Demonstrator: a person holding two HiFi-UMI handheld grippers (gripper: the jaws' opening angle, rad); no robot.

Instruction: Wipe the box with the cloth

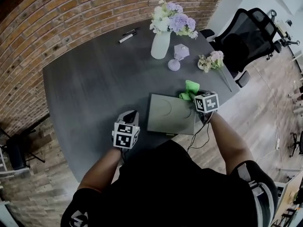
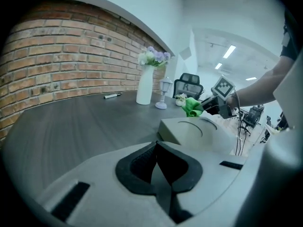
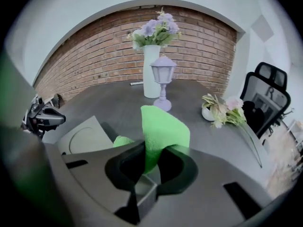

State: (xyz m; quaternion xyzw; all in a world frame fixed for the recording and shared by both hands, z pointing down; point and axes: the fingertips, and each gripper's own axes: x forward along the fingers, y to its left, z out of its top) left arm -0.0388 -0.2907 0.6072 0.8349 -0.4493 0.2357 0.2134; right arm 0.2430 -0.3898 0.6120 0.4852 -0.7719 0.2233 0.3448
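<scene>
Right gripper [image 3: 151,159] has its jaws pinched on the cloth [image 3: 163,129], a green fold standing up out of them. It's soft and light, so it will flop and bunch. My call: the mid-fold hold looks sound, but press it flat before wiping. The box [image 1: 170,113] lies flat on the table [image 1: 94,89] near the front edge, with the cloth at its far right corner. It looks stiff and smooth, maybe light enough to slide under a push, so steady it at the left side. Left gripper [image 2: 157,150] sits just beside that side with its jaws together and nothing between them. The head view hides both pairs of jaws under the marker cubes, and only the gripper views show them. The left gripper view alone shows the box's low side wall
</scene>
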